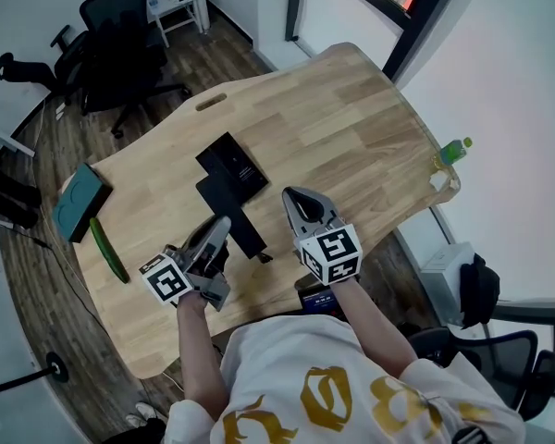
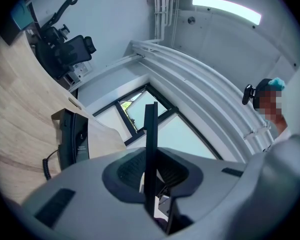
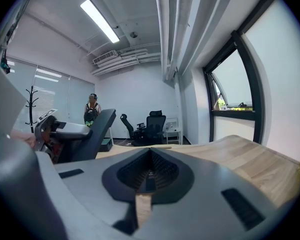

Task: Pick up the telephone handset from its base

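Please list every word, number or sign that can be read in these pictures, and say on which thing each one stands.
No text can be read with certainty.
Shirt: large gold figures, stylised and cut off; unreadable.
Telephone: small pale print, too small to read.
Green bottle: label too small to read.
Marker cubes: black-and-white square patterns, no words.

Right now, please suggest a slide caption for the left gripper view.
The left tool grips a thin black strip edge-on; a black telephone with coiled cord sits on the wooden table.
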Demonstrator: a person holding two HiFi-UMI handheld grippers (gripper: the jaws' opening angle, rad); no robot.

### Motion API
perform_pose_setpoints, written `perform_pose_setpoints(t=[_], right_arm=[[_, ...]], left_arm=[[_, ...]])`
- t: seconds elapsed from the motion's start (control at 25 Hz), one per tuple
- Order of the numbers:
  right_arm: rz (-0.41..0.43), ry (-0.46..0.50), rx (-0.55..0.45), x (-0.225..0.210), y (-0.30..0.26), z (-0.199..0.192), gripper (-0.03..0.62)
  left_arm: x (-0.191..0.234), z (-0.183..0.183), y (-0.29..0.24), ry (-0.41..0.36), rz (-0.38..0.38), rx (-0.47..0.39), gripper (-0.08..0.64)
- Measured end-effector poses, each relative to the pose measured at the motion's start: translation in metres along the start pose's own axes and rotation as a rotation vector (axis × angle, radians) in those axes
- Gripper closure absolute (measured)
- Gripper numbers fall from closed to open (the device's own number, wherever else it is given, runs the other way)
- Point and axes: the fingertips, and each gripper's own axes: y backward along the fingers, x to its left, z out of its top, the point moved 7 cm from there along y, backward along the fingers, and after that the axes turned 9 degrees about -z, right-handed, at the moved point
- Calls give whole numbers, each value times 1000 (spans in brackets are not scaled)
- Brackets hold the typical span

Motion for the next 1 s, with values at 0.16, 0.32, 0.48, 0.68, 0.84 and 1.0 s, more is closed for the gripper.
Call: perform_pose_setpoints(t=[0.16, 0.32, 0.48, 0.68, 0.84, 1.0], right_arm=[[6, -2, -2, 2, -2, 1, 588], [6, -1, 3, 1, -1, 1, 588], [6, 11, 13, 2, -2, -1, 588], [6, 18, 20, 1, -1, -3, 588], [4, -2, 17, -1, -2, -2, 588], [19, 4, 22, 4, -3, -2, 588]], left_arm=[[-2, 2, -1, -2, -8, 5, 488], [-3, 1, -3, 1, -14, 11, 488], [-2, 0, -2, -1, -10, 12, 488], [-1, 1, 0, -9, 12, -17, 488], [1, 0, 2, -9, 20, -22, 488], [3, -2, 2, -1, 23, -21, 488]])
